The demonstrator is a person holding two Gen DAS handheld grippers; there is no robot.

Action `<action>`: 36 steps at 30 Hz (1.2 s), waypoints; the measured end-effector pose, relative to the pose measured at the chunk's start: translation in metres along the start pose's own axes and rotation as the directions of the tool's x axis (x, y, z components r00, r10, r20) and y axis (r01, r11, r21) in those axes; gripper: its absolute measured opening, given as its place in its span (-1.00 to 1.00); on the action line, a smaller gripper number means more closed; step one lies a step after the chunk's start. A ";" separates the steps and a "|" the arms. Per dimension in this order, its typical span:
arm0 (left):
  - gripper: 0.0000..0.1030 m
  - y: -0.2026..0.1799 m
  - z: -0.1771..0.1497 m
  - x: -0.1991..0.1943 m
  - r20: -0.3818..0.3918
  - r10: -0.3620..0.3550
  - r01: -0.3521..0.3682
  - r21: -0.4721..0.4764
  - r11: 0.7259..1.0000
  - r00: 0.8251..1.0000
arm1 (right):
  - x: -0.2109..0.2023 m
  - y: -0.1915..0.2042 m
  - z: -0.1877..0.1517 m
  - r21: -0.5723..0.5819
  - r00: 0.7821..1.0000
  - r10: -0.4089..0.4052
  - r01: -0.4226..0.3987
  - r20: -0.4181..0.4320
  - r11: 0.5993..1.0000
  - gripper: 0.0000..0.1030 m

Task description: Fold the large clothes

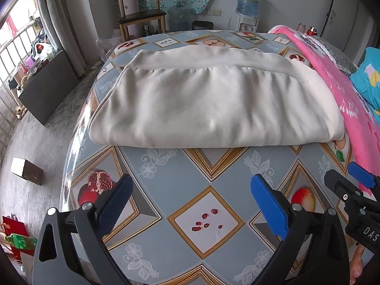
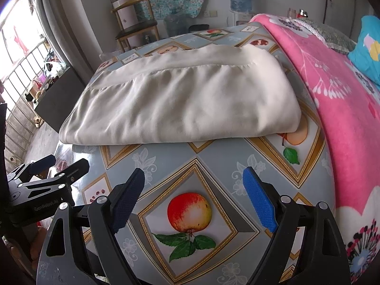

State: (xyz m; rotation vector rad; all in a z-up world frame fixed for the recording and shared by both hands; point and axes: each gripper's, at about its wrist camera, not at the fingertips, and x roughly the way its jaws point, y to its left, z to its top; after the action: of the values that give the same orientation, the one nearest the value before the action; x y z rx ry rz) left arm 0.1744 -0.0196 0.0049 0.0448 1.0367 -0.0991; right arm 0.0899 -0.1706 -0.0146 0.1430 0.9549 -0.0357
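Note:
A cream-white garment (image 1: 213, 102) lies folded into a thick rectangle on the table with the fruit-pattern cloth (image 1: 166, 166); it also shows in the right wrist view (image 2: 185, 104). My left gripper (image 1: 190, 201) is open and empty, above the table in front of the garment's near edge. My right gripper (image 2: 193, 201) is open and empty, also short of the near edge, to the right of the left one. The right gripper shows at the right edge of the left wrist view (image 1: 351, 190). The left gripper shows at the left edge of the right wrist view (image 2: 49, 168).
A pink flowered blanket (image 2: 332, 99) lies along the table's right side, touching the garment's right end. A blue cushion (image 2: 368, 47) sits beyond it. A wooden chair (image 1: 140, 14), a water dispenser (image 1: 247, 7) and a dark cabinet (image 1: 47, 87) stand beyond the table.

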 end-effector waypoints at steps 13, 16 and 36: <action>0.89 0.000 0.000 0.000 0.001 0.003 -0.003 0.000 1.000 1.000 | -0.002 0.003 0.001 0.000 1.000 -0.001 0.001 0.002 1.000 0.59; 0.89 0.000 0.000 0.000 0.002 0.003 -0.003 0.001 1.000 1.000 | -0.003 0.003 0.001 0.001 1.000 0.000 0.000 0.004 1.000 0.59; 0.89 -0.002 -0.001 -0.002 0.007 0.003 -0.003 0.004 1.000 1.000 | -0.004 0.005 0.001 0.004 1.000 -0.001 0.001 0.004 1.000 0.59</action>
State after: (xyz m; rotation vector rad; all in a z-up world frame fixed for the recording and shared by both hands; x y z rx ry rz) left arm 0.1725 -0.0210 0.0059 0.0496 1.0290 -0.0988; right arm 0.0892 -0.1665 -0.0103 0.1459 0.9506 -0.0391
